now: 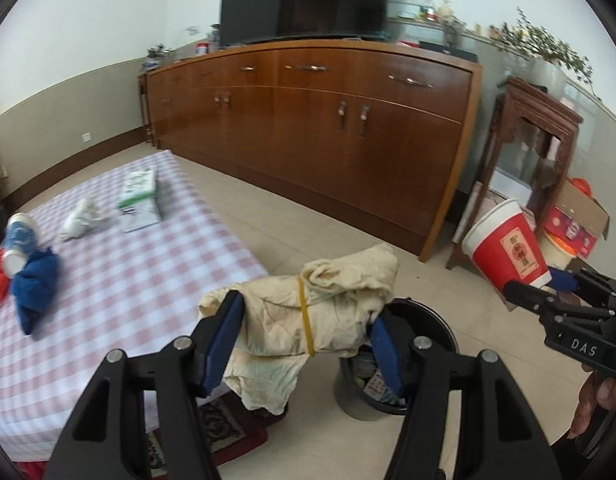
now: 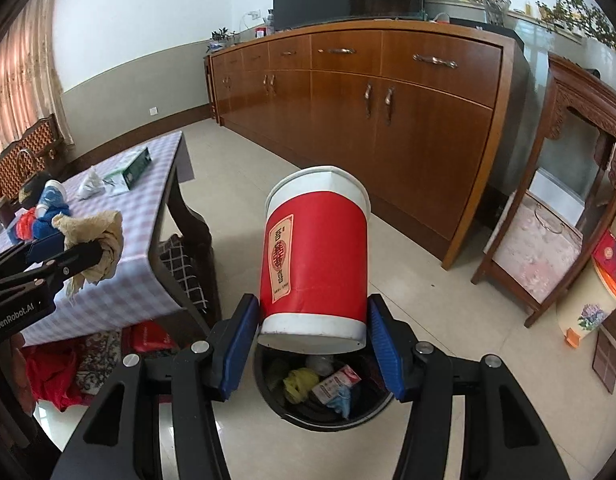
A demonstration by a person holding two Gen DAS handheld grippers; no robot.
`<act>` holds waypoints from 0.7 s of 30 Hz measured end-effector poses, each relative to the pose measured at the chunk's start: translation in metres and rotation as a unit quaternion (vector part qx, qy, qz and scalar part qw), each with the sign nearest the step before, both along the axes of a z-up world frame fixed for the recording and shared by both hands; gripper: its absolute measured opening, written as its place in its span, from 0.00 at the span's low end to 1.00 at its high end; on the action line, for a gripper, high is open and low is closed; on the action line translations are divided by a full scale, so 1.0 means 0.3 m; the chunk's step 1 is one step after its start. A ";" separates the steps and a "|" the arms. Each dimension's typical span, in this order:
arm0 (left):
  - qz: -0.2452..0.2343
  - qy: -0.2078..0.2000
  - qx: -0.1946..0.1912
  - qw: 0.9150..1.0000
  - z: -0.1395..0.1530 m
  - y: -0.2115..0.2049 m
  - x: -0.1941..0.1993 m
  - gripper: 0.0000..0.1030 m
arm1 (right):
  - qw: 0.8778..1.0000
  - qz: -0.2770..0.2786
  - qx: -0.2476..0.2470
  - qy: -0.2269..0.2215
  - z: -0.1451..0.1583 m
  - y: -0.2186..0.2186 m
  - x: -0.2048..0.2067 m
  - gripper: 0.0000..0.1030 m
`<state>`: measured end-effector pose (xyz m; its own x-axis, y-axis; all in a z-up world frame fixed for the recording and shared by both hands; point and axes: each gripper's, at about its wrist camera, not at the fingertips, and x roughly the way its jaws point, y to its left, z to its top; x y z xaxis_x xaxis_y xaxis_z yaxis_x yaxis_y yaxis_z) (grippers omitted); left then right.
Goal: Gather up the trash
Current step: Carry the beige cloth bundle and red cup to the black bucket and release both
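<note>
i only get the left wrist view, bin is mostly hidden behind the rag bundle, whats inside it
Observer: The right wrist view looks into the black bin: a yellow bag, a red and white packet and a blue scrap.
Operator: is the red cup over it
Observer: Yes. The right hand-held gripper holds the red cup by its base, white bottom just above the bin's far rim.
Operator: anything under the table
Observer: A red bag lies on the floor under the checked table, beside a patterned rug.
</note>
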<state>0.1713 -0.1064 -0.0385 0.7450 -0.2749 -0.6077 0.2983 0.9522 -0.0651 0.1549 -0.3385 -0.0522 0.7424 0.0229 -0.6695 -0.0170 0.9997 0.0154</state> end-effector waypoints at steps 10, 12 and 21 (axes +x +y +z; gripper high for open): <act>-0.065 0.033 -0.004 0.997 -0.119 -0.173 0.035 0.60 | 0.999 -0.012 0.000 0.031 -0.124 -0.130 0.006 0.56; -0.078 0.043 0.000 0.996 -0.155 -0.213 0.043 0.60 | 0.999 -0.010 0.003 0.040 -0.158 -0.144 0.019 0.56; -0.120 0.110 0.027 0.986 -0.350 -0.345 0.135 0.60 | 0.993 0.054 -0.010 0.109 -0.402 -0.183 0.105 0.56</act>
<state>0.2117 -0.2099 -0.1435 0.5117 -0.3902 -0.7655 0.4993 0.8601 -0.1046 0.1865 -0.3933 -0.1727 0.5744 0.0803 -0.8146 -0.1225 0.9924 0.0115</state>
